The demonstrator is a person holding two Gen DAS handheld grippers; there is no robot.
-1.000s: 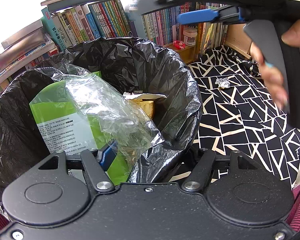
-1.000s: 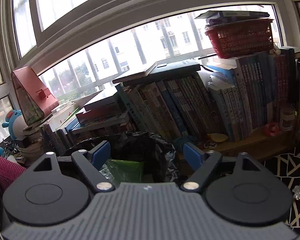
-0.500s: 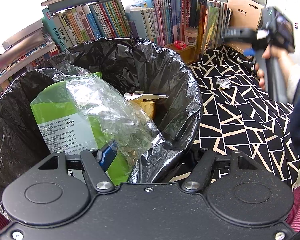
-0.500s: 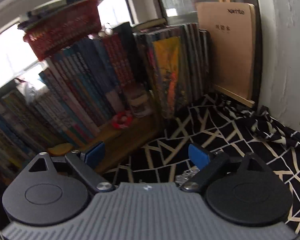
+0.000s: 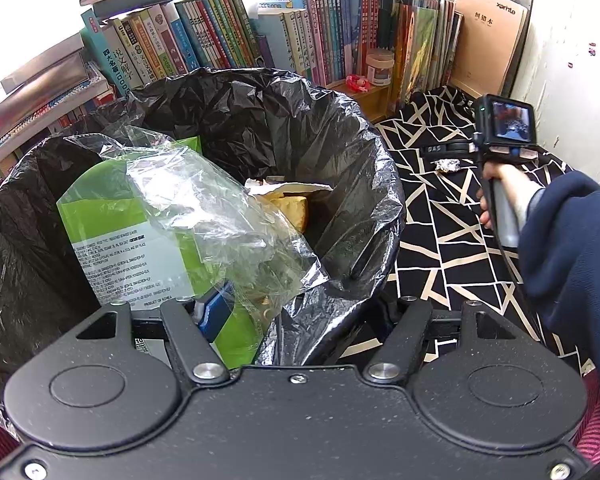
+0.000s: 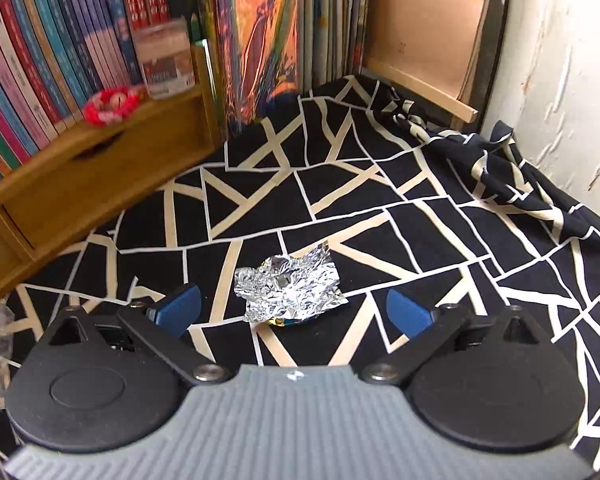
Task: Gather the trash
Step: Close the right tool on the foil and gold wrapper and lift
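Observation:
A crumpled foil scrap [image 6: 290, 290] lies on the black-and-cream patterned cloth [image 6: 380, 184]. My right gripper [image 6: 292, 314] is open and low over the cloth, its blue pads [image 6: 178, 312] on either side of the foil's near edge. The left wrist view shows the same foil [image 5: 448, 165] just beyond the right gripper [image 5: 446, 150], held by a hand in a dark blue sleeve [image 5: 564, 248]. My left gripper [image 5: 300, 312] is shut on the rim of the black-bagged trash bin [image 5: 380, 216]. Inside the bin are a green carton [image 5: 112, 232], clear plastic film [image 5: 220, 216] and a yellowish scrap [image 5: 292, 208].
A row of upright books [image 5: 228, 40] stands behind the bin. A low wooden shelf [image 6: 100, 160] carries a jar [image 6: 164, 60] and a red object [image 6: 108, 104]. A brown board [image 6: 420, 32] leans in the corner against a white wall [image 6: 560, 80].
My right gripper swung away from above the bin, to the right and down, and now straddles the foil on the cloth. The left gripper and the bin stayed put.

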